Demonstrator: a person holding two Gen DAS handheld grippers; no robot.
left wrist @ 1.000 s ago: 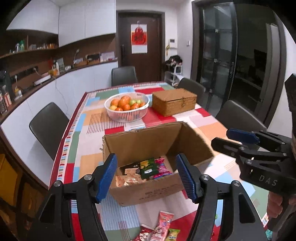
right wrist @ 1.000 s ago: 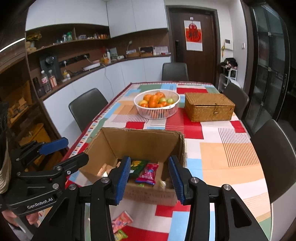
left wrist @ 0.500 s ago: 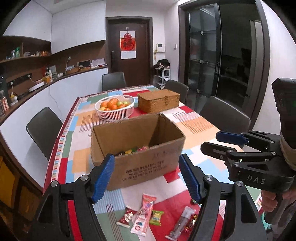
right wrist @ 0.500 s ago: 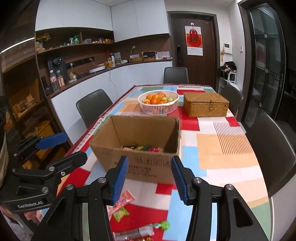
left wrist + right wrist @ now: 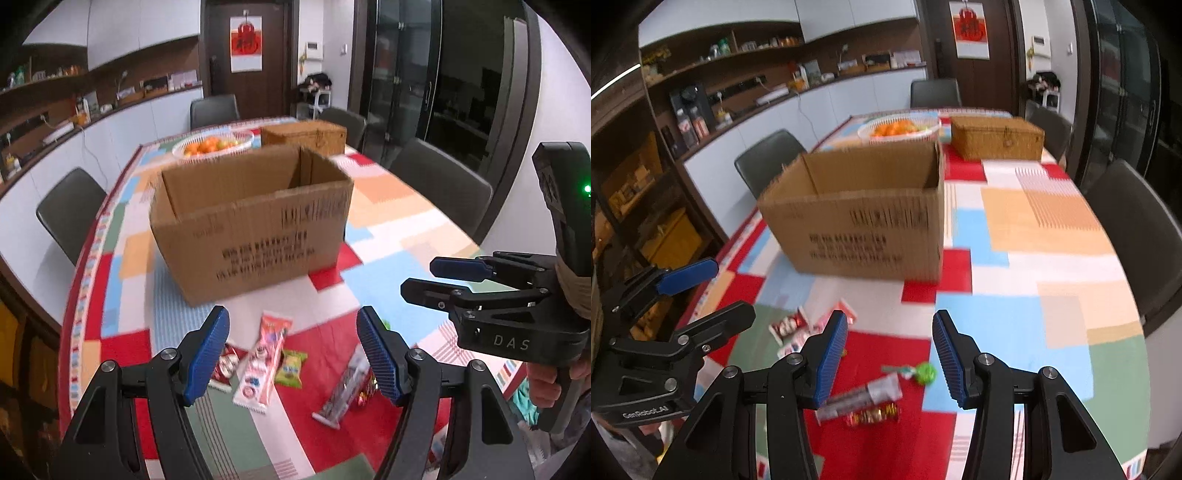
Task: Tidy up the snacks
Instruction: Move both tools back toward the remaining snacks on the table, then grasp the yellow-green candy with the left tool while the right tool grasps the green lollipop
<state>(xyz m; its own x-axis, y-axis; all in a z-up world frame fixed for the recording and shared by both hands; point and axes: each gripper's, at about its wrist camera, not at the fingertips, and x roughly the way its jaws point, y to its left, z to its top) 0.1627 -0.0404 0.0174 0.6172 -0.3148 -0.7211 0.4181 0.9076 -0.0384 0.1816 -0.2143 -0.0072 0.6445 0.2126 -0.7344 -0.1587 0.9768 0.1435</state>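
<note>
Both tongs hover released and empty above loose snacks on the worktop, in front of the cardboard box.

The left tongs (image 5: 291,350) are spread wide over a long pink packet (image 5: 263,361), with a small green packet (image 5: 291,368) just beside it on the right and a red-and-white packet (image 5: 224,365) on its left. The right tongs (image 5: 889,356) are likewise parted, above a clear-wrapped dark stick (image 5: 862,395) that lies near a green lollipop (image 5: 923,372) and some red-and-gold sweets (image 5: 873,417). The cardboard box (image 5: 255,225) stands open-topped on the patchwork cloth of the worktop (image 5: 1045,221), well behind the snacks; its inside is hidden. Beyond it sit a white fruit basket (image 5: 899,129) and a wicker case (image 5: 997,137).
</note>
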